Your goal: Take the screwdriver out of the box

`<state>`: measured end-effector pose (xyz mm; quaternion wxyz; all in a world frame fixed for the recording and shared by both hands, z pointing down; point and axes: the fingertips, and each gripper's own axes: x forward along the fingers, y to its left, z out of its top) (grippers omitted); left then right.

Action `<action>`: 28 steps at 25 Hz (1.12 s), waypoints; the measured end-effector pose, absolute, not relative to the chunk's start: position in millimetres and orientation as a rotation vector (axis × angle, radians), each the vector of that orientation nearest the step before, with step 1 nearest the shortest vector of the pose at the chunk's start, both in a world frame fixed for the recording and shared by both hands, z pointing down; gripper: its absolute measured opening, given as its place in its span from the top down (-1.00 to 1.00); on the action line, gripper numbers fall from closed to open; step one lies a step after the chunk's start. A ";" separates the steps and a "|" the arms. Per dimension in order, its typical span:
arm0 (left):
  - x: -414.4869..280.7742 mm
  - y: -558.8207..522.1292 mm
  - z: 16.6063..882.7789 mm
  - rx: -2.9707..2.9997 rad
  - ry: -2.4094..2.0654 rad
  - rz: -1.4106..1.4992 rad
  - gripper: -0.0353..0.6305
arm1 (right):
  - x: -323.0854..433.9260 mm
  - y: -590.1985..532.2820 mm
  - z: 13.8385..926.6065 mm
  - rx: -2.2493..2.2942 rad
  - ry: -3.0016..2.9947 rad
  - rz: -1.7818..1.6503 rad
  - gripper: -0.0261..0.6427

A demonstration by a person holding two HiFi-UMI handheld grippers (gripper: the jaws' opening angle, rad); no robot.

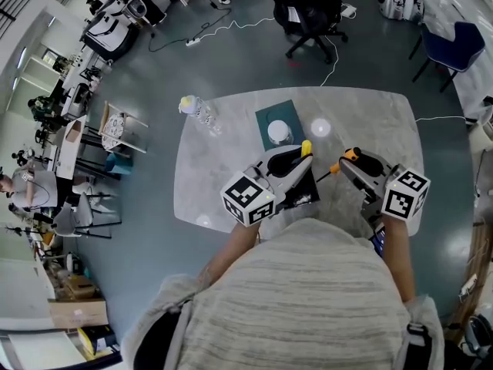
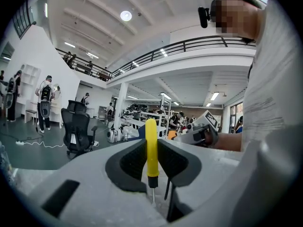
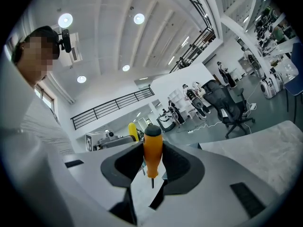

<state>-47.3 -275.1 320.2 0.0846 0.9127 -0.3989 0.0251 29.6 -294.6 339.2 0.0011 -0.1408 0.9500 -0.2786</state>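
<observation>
Left gripper (image 2: pixel 151 143) clamps a slim yellow-handled screwdriver (image 2: pixel 151 160), right gripper (image 3: pixel 152 150) a stubby orange-handled screwdriver (image 3: pixel 152 159) — both at lower centre, over the pale grey table (image 1: pixel 231 129). A slackened grip would let either pivot or drop.

2 screwdrivers are held clear of the table. The slim yellow-handled screwdriver (image 2: pixel 151 148) is clamped in the left gripper (image 2: pixel 151 161), handle up. The stubbier orange-handled screwdriver (image 3: pixel 152 150), black-capped, is clamped in the right gripper (image 3: pixel 152 163), handle up.

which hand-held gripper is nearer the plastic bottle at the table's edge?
Left. In the head view the left hand-held gripper, shut on a yellow screwdriver, is right of the bottle; the right hand-held gripper, shut on an orange screwdriver, is farther right still.
</observation>
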 end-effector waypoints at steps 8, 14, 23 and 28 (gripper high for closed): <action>-45.6 -273.8 316.3 2.731 -1.197 0.089 0.65 | 27.2 -291.1 338.2 -0.421 2.978 -0.850 0.55; -42.3 -270.6 316.1 2.730 -1.202 0.095 0.65 | 29.3 -287.2 338.5 -0.408 2.982 -0.846 0.55; -41.1 -263.7 316.7 2.728 -1.209 0.092 0.65 | 29.3 -280.6 339.3 -0.402 2.980 -0.847 0.55; -41.3 -261.9 315.4 2.727 -1.216 0.090 0.65 | 29.5 -279.2 336.5 -0.395 2.971 -0.841 0.55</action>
